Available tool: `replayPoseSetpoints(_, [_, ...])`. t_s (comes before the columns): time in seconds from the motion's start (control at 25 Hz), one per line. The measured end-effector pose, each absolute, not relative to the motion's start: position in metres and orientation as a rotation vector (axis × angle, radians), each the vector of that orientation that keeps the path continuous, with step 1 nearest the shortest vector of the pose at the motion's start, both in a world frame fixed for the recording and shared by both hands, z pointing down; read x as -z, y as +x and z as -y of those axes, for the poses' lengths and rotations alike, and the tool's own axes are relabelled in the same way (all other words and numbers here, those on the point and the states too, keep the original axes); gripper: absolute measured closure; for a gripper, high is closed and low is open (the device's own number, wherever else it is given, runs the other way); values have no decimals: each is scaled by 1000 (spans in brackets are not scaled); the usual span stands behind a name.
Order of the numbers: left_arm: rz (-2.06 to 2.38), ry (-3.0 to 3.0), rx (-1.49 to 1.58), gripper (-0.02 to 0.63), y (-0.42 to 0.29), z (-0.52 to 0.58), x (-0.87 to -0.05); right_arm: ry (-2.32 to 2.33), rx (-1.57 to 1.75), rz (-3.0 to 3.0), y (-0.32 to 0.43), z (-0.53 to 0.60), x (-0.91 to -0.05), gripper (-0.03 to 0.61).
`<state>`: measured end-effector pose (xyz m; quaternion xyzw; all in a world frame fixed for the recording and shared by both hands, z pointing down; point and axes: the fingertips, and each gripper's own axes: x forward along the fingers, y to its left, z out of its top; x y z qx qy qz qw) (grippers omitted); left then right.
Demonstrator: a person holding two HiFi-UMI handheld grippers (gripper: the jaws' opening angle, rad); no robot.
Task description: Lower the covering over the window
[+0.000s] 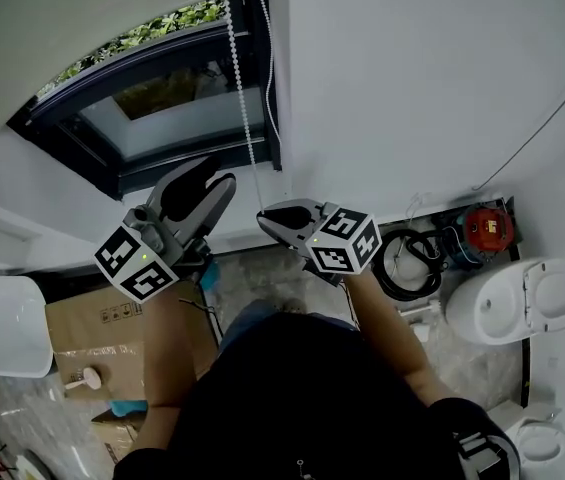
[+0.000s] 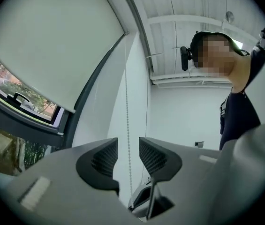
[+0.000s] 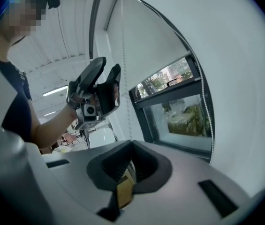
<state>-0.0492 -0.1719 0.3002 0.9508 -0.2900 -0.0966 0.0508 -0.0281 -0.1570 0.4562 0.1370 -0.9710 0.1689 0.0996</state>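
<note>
A white roller blind [image 1: 62,28] covers the upper part of the dark-framed window [image 1: 162,103]. A white bead chain [image 1: 239,78] hangs down the window's right side. My left gripper [image 1: 220,171] is raised beside it, open. In the left gripper view the bead chain [image 2: 126,107] runs through the gap of the left gripper [image 2: 128,146] without touching either pad. Lower down, my right gripper [image 1: 262,218] is shut on the chain's lower end. In the right gripper view, the right gripper [image 3: 131,144] has its jaws together, with the blind [image 3: 146,46] and window [image 3: 179,111] ahead.
On the floor below are a white toilet [image 1: 522,303], a red device [image 1: 487,226] and a coiled black hose [image 1: 407,258] at right. A cardboard box [image 1: 102,333] and a white basin [image 1: 2,323] are at left. A white wall [image 1: 412,68] flanks the window.
</note>
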Motion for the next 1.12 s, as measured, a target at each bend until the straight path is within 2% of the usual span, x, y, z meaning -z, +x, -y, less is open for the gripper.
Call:
replayPoseSetpoints(0.4, [895,2845,211,503,-15,203,-294,375,-493,2870,-27,156,-457,566])
replayPoseSetpoints(0.44, [880,2844,206,520,-12,203,-294,374,-492,2871,-27,155,-457,566])
replayPoseSetpoints(0.52, [852,2836,229,594,-9,203,-295,375,-487,2872,-28,155,-457,566])
replayPoseSetpoints(0.64, [777,2812,277,599,-8,202,-300,373,-477,2850,-28,158,-462,566])
replayPoseSetpoints(0.8, [707,2787,149,601,-5,195,-334,353,-449,2740,-24,151,-496,566])
replayPoseSetpoints(1.12, [594,2714,235,601,-4,187,-350,366,-539,2740,-17,150,-512,566])
